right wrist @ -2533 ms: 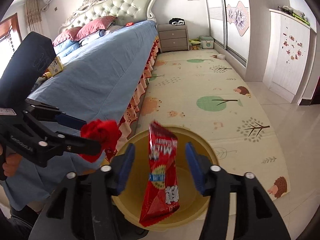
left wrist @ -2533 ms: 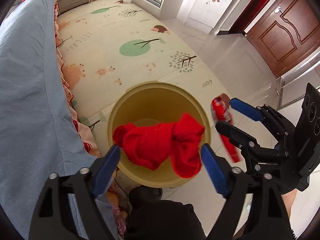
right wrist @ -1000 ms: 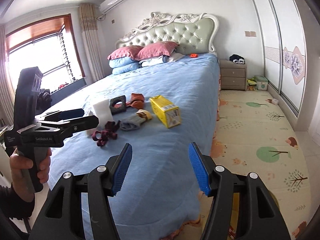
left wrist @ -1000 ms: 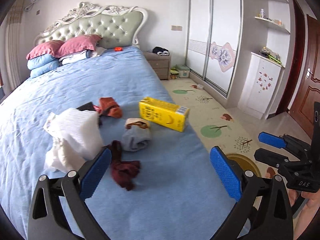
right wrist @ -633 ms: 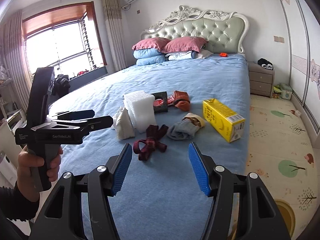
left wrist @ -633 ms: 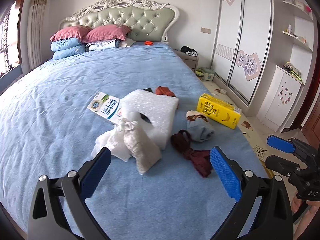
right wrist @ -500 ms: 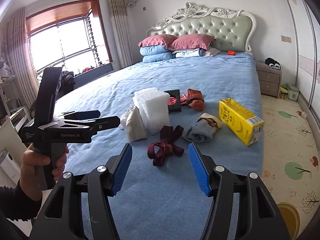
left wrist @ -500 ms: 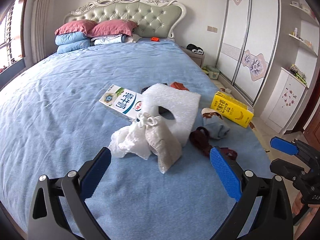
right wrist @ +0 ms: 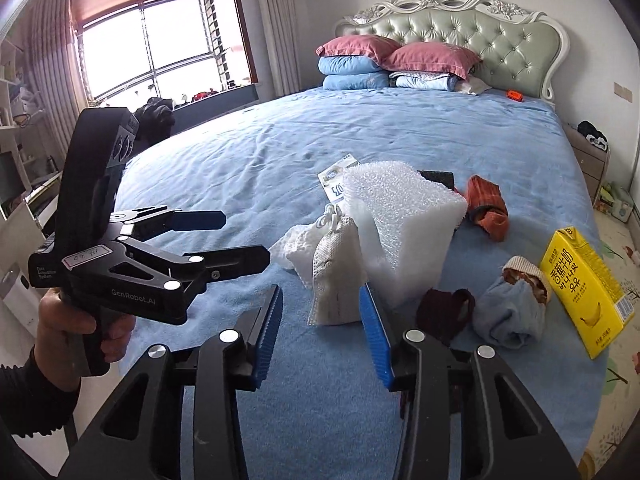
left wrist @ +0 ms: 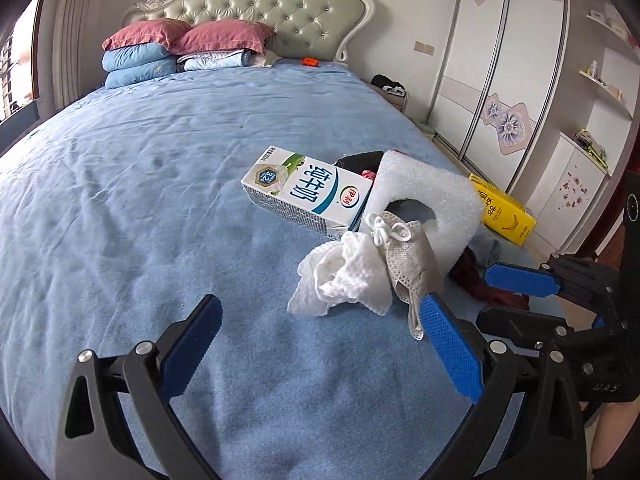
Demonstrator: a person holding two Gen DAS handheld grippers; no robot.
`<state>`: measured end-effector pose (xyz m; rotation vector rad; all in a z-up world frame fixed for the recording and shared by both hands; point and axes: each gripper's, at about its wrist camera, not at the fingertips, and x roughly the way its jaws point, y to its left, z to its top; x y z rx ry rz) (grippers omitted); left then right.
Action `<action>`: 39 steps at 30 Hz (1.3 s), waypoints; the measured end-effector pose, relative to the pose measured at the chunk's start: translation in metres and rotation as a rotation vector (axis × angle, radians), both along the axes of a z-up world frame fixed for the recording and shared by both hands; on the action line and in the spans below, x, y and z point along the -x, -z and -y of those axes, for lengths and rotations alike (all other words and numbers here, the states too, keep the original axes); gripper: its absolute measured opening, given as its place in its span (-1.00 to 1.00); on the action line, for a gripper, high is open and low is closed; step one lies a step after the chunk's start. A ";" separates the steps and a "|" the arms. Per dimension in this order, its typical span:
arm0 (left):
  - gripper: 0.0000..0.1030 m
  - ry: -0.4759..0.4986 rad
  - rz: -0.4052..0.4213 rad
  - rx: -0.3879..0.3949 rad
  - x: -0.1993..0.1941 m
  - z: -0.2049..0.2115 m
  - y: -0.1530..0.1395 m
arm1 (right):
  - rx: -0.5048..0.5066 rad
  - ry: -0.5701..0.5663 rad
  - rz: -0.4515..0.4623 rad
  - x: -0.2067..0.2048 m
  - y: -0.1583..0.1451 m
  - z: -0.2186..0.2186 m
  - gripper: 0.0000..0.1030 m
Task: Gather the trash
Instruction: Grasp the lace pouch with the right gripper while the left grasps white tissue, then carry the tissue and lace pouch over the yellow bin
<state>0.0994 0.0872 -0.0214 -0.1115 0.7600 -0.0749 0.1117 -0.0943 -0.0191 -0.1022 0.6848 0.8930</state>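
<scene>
Trash lies on the blue bed (left wrist: 140, 200): a white milk carton (left wrist: 304, 196), a white foam block (left wrist: 432, 212), a crumpled white tissue (left wrist: 344, 276) and a grey face mask (left wrist: 412, 264). A yellow banana-milk carton (right wrist: 584, 292) lies at the right. My left gripper (left wrist: 320, 344) is open and empty just short of the tissue. My right gripper (right wrist: 320, 332) is open and empty, its fingertips at the near end of the mask (right wrist: 336, 280). The left gripper also shows in the right wrist view (right wrist: 224, 236).
Socks lie among the trash: a dark red one (right wrist: 444, 312), a blue-grey one (right wrist: 512, 312) and an orange one (right wrist: 488, 208). Pillows (right wrist: 396, 60) are stacked at the headboard. A nightstand (right wrist: 592, 156) and a play mat (right wrist: 616, 360) are right of the bed.
Both grippers left the yellow bin empty and swung over the bed. They have moved closer to the tissue, mask and foam, which now sit larger in both views.
</scene>
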 end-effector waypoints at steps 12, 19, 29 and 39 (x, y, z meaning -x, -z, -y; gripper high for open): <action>0.92 0.098 -0.053 0.027 -0.025 -0.010 0.020 | 0.112 0.008 -0.079 -0.033 0.024 -0.030 -0.45; 0.92 0.133 -0.078 -0.038 -0.040 0.007 0.025 | 0.086 0.015 -0.068 -0.027 0.015 -0.017 -0.63; -0.14 0.129 -0.143 -0.045 -0.065 0.013 0.038 | 0.061 0.016 -0.049 -0.012 0.008 0.007 -0.63; -0.56 0.140 -0.061 0.040 -0.020 0.022 0.006 | -0.035 0.029 -0.042 0.002 -0.007 0.038 -0.63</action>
